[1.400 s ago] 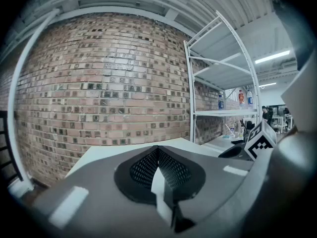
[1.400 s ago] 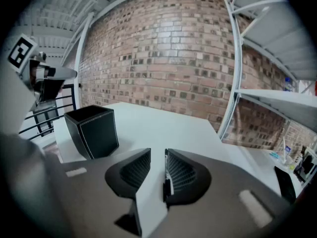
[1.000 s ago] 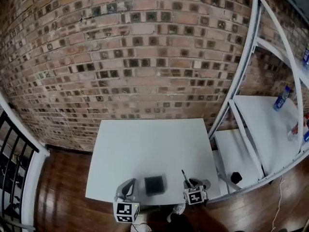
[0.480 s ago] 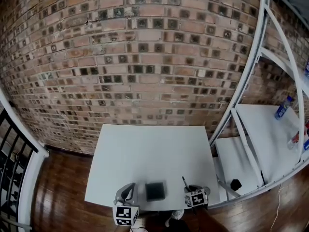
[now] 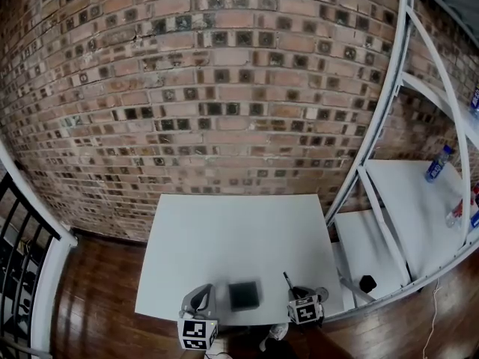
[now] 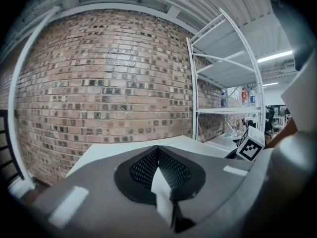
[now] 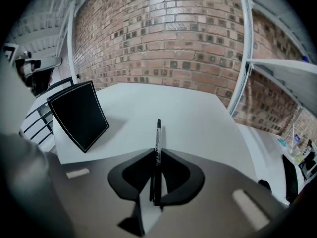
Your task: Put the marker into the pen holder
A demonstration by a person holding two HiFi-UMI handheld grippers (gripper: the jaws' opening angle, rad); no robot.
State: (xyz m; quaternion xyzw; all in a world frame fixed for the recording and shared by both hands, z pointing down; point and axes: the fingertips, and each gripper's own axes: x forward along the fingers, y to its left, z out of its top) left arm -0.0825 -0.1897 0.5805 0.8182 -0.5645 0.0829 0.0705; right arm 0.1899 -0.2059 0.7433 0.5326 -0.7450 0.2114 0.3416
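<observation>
On the white table (image 5: 239, 230) a black mesh pen holder (image 5: 244, 295) sits near the front edge; the right gripper view shows it tilted (image 7: 79, 115). My left gripper (image 5: 209, 296) is just left of the holder. In the left gripper view its jaws (image 6: 158, 170) are closed and black mesh (image 6: 146, 167) fills the gap between them. My right gripper (image 5: 299, 294) is to the holder's right, shut (image 7: 156, 170) on a black marker (image 7: 157, 138). The marker (image 5: 287, 281) sticks out forward over the table.
A brick wall (image 5: 224, 88) stands behind the table. A white shelf rack (image 5: 382, 163) rises at the right with bottles (image 5: 436, 163) on it and a small black object (image 5: 367, 283) on a low shelf. A railing (image 5: 30, 230) and wooden floor (image 5: 97, 283) lie to the left.
The head view has shifted a little, so the table sits slightly lower in frame. Both grippers, the holder and the marker keep the same places relative to each other.
</observation>
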